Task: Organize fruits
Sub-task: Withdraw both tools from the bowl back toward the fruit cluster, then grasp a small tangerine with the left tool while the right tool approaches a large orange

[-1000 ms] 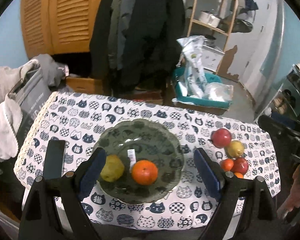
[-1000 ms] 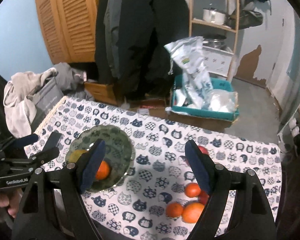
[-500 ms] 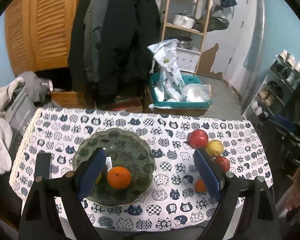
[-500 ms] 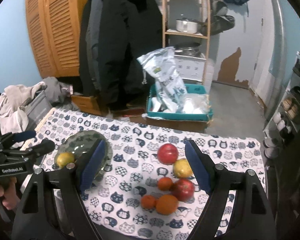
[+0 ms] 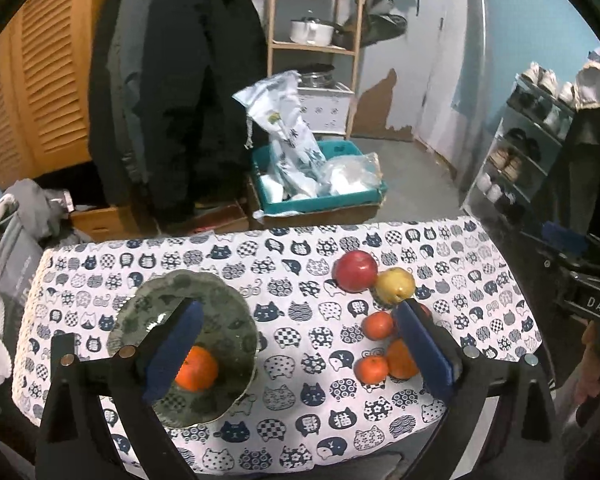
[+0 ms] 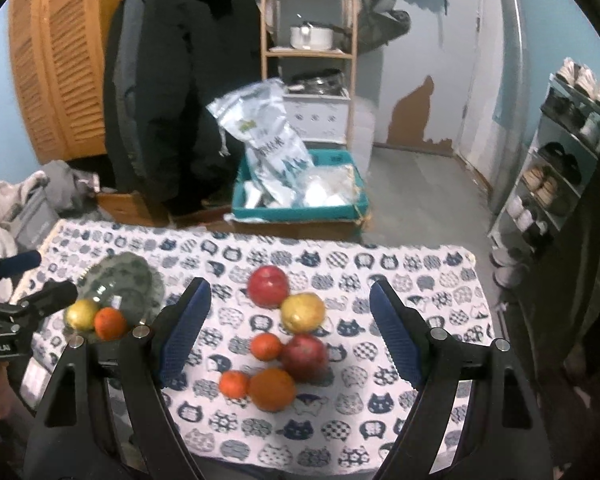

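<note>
Both your tools hang over the table (image 6: 452, 280) with its cat-print cloth, angled down at the fruit. Your left gripper (image 5: 300, 344) has its jaws spread wide, they have just been opening further, and nothing sits between the pads; through the gap you see bare cloth, with the green glass plate (image 5: 204, 288) behind the left finger and an orange (image 5: 198, 368) resting in it. From the right wrist view a yellow fruit (image 6: 80, 314) lies beside that orange on the plate. Your right gripper (image 6: 286, 332) stands apart too, empty, framing the loose cluster: a red apple (image 6: 268, 286) at the far side, a yellow apple (image 6: 303, 312) touching it, a second red apple (image 6: 305, 356), a big orange (image 6: 271, 389) nearest you, and two small tangerines (image 6: 265, 346) to their left, all just beside one another and well apart from the plate
</note>
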### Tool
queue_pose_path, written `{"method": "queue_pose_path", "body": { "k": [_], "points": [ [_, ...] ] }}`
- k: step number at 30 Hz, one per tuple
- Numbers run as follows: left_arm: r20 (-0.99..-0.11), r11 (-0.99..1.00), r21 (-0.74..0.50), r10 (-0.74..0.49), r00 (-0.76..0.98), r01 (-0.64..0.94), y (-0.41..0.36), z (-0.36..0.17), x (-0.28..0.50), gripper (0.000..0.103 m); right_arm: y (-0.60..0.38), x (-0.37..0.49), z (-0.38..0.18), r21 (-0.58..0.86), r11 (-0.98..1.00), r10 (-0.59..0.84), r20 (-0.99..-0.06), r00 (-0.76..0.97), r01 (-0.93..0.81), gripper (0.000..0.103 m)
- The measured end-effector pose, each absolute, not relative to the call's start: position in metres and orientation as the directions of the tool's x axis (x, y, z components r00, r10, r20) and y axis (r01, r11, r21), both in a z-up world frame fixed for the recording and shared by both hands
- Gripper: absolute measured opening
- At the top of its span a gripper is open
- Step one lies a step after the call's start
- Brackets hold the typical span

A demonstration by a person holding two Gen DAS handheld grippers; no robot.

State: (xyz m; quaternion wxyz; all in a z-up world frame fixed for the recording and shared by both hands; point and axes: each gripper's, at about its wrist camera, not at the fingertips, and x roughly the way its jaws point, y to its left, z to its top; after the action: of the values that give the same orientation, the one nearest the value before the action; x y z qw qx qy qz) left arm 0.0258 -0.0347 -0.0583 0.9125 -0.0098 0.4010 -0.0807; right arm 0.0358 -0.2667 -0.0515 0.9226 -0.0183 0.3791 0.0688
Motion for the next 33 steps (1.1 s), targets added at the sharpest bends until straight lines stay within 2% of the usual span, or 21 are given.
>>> {"method": "queue_pose_path", "body": {
  "k": [8, 20, 26, 33],
  "points": [
    [-0.804, 0.978, -0.106, -0.192, 0.563, 0.181, -0.058, -0.104, 0.048, 0.098, -0.289, 0.047, -0.091, -0.006, 0.996, 0.053, -0.772, 0.634, -0.090, 0.082],
    [-0.891, 0.966, -0.101, -0.194, 0.410, 0.238, -0.088, -0.181, 0.062, 0.098, -0.305, 0.061, -0.167, 0.023, 0.998, 0.047, -0.872, 0.488, -0.055, 0.082],
    [-0.925, 0.961, -0.081, -0.171, 0.339, 0.264, -0.101, -0.223, 0.068, 0.098, -0.303, 0.062, -0.195, 0.047, 0.998, 0.063, -0.899, 0.434, -0.049, 0.082],
    [-0.932, 0.948, -0.069, -0.173, 0.320, 0.310, -0.116, -0.240, 0.067, 0.098, -0.304, 0.064, -0.218, 0.073, 0.997, 0.080, -0.921, 0.381, -0.033, 0.082]
  ]
}}
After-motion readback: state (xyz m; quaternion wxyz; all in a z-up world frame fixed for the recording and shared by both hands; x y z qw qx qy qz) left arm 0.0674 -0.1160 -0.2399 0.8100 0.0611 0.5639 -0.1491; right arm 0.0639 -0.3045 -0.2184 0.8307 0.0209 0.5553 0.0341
